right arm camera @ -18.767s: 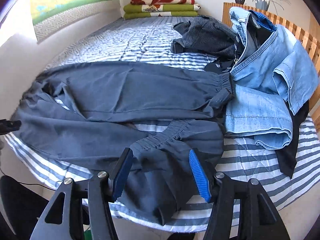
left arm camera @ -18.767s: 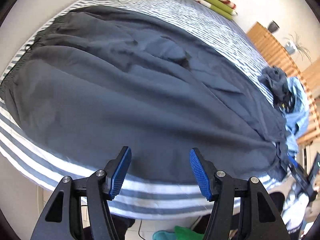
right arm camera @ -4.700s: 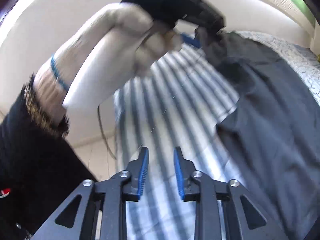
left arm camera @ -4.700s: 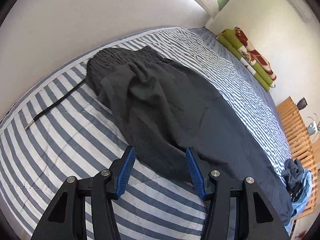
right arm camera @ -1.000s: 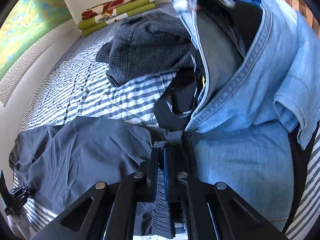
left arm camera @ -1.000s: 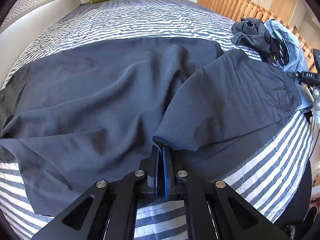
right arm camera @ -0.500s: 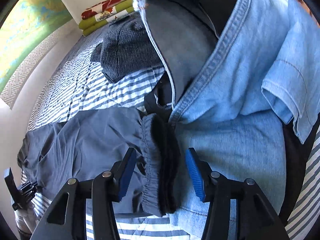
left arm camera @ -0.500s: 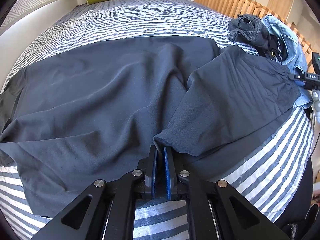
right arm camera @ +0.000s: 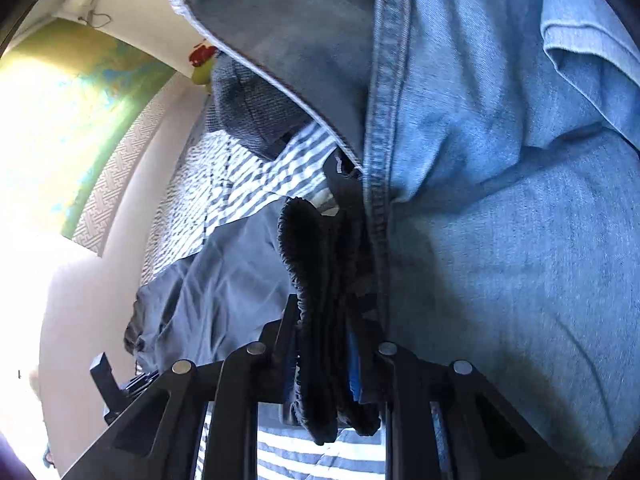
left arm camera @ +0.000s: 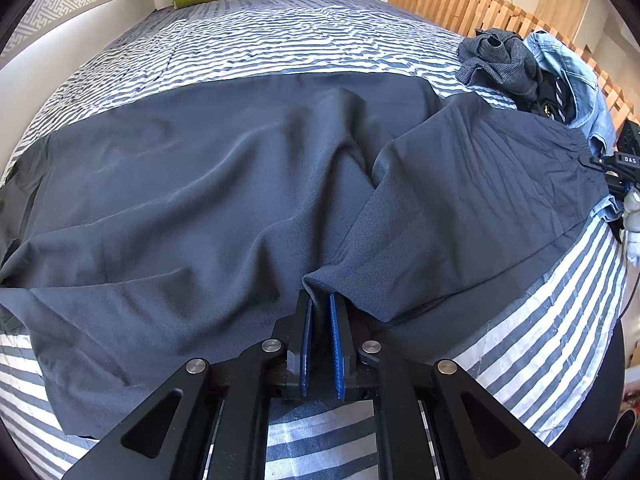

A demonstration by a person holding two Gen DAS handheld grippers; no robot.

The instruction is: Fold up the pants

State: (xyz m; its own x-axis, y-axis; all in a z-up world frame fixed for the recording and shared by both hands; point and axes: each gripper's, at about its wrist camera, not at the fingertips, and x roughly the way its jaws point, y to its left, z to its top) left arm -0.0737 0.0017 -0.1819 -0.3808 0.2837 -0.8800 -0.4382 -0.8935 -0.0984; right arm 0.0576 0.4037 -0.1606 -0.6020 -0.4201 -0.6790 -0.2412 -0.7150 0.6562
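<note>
Folding of the dark grey, thin-fabric pants [left arm camera: 224, 184] is shown at an intermediate stage. The garment is spread across the blue-and-white striped bedcover [left arm camera: 280, 48], reaching from the left edge of the bed to the right. A single panel of cloth is seen doubled back over the right part; the remainder lies in one wrinkled layer, so at least one further fold is judged to remain.

The left gripper [left arm camera: 320, 320] is seen at the near edge, its blue pads almost together with the near corner of the doubled-back panel pinched between them. The right gripper [right arm camera: 322, 344] is seen at the far right end of the garment; its jaws have just been closing, and the gathered elastic waistband [right arm camera: 308, 264] is bunched between the pads, apparently clamped. This waistband lies hard against a pale blue denim shirt [right arm camera: 500, 200], part of a heap with a dark knitted garment [left arm camera: 500, 60]. Snagging of the shirt is judged a risk when the waistband is carried over.
</note>
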